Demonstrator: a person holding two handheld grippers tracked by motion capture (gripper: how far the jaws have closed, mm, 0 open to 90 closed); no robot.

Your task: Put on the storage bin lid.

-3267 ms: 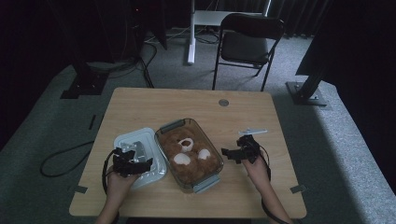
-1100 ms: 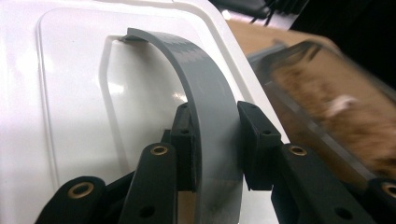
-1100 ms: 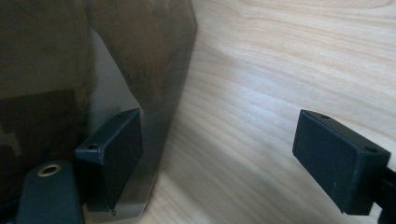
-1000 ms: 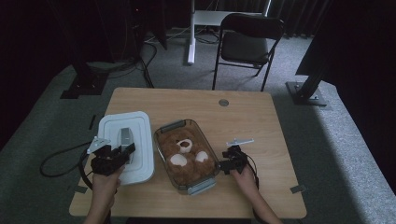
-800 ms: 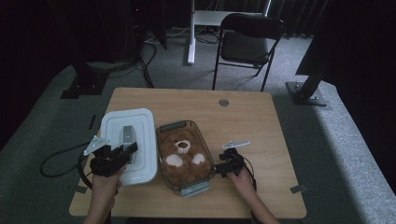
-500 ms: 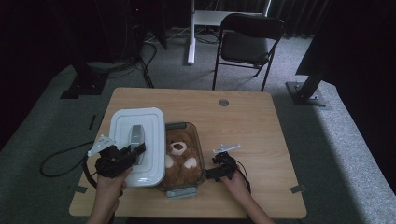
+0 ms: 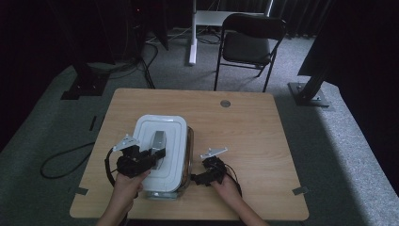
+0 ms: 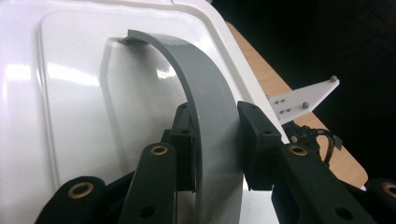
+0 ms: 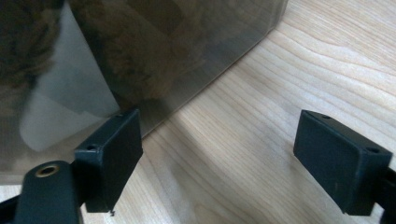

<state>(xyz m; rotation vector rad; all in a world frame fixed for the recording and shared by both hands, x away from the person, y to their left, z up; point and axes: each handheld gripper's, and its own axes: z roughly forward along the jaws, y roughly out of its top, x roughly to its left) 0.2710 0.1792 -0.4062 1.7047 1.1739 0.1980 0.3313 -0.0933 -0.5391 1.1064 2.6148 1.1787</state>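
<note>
A white lid with a grey arched handle lies over a clear box at the table's front left. My left gripper is shut on that handle. In the left gripper view both pads clamp the grey handle above the white lid. My right gripper stands open at the box's right wall, low on the table. In the right gripper view its left jaw is against the clear box, where brown plush shows through the wall.
The wooden table has free room to the right and at the back, with a round grommet near the far edge. A black folding chair stands behind it. The right gripper's white plate shows past the lid's edge.
The left gripper has carried the lid to the right until it covers the box. The right gripper and the box have slid to the left, and the plush inside is now hidden from above.
</note>
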